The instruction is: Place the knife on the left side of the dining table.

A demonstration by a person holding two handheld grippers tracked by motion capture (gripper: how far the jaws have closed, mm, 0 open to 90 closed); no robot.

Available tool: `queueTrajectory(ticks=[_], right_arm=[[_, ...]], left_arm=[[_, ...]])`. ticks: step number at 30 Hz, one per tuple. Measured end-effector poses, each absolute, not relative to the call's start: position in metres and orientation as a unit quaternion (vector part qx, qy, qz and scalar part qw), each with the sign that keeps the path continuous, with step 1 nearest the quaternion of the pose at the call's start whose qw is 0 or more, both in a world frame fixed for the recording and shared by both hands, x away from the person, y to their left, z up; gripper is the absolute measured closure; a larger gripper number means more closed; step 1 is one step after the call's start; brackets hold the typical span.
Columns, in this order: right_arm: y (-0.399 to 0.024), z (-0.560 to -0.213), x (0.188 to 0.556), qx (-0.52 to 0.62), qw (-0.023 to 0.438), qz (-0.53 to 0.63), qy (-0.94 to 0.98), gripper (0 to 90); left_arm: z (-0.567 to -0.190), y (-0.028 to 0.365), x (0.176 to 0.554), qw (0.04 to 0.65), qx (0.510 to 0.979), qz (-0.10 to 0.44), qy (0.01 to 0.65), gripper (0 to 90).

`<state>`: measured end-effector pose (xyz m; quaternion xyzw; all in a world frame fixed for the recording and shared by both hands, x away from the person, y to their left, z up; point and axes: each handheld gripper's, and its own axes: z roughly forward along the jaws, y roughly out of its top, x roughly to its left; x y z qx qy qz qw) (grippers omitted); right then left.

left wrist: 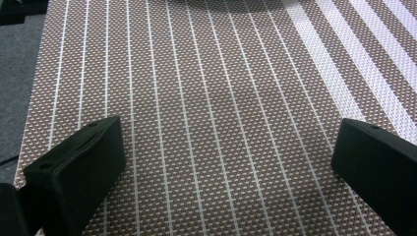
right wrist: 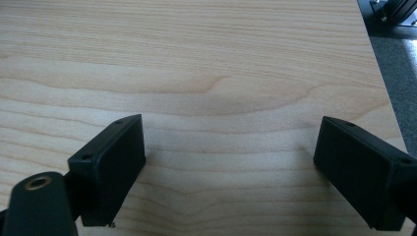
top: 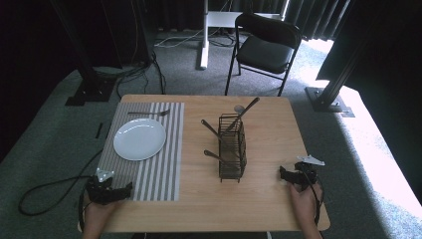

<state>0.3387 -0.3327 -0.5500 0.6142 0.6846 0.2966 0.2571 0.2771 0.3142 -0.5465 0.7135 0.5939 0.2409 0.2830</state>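
A white plate [top: 139, 139] lies on a striped placemat [top: 159, 169] on the left half of the wooden table [top: 268, 199]. A fork [top: 149, 113] rests on the mat behind the plate. A black wire caddy [top: 232, 147] stands mid-table with several utensils [top: 246, 109] sticking out of it. My left gripper [top: 110, 191] sits low over the mat's near left corner, open, with only the woven mat [left wrist: 221, 123] between its jaws. At the near right, my right gripper [top: 294, 175] hovers open over bare wood [right wrist: 231, 98].
A black folding chair [top: 266, 47] stands beyond the table's far edge. Black frame posts [top: 84, 59] rise at the left and right on the grey carpet. A cable [top: 50, 186] loops off the table's left side. Open wood lies between caddy and right gripper.
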Motion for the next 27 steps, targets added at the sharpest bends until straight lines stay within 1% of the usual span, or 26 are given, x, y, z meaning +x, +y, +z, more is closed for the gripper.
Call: queueTrajectory(ticks=[27], right_arm=[[-0.3327,-0.55,0.3388,0.615,0.257,0.297,0.684,11.4]], left_arm=[[-0.5431,0.3162,0.2811,0.273,0.727,0.226,0.588,0.4]])
